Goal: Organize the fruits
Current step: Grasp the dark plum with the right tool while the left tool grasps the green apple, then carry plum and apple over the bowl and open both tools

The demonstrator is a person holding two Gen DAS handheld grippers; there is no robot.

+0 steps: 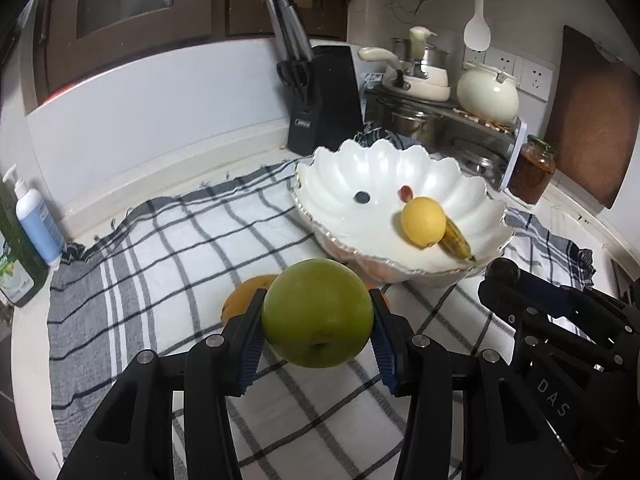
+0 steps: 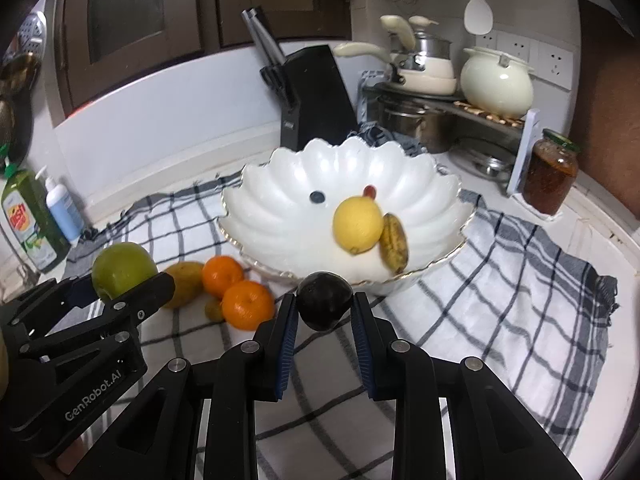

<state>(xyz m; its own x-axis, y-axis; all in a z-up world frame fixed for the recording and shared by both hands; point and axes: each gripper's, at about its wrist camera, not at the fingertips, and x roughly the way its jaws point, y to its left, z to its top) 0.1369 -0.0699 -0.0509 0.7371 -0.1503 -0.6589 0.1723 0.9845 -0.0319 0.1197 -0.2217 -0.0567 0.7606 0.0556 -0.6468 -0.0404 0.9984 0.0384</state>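
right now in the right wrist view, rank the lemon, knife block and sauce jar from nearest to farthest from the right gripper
1. lemon, in the white bowl just ahead of the right gripper
2. sauce jar, off to the right on the counter
3. knife block, behind the bowl against the wall

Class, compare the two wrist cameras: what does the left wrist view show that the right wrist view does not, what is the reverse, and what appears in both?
Only the left wrist view shows the scissors stored in the knife block.

Only the right wrist view shows the two oranges on the cloth and the dark fruit clamped in the right gripper.

Both show the green apple held by the left gripper, the white bowl holding the lemon, and the checked cloth.
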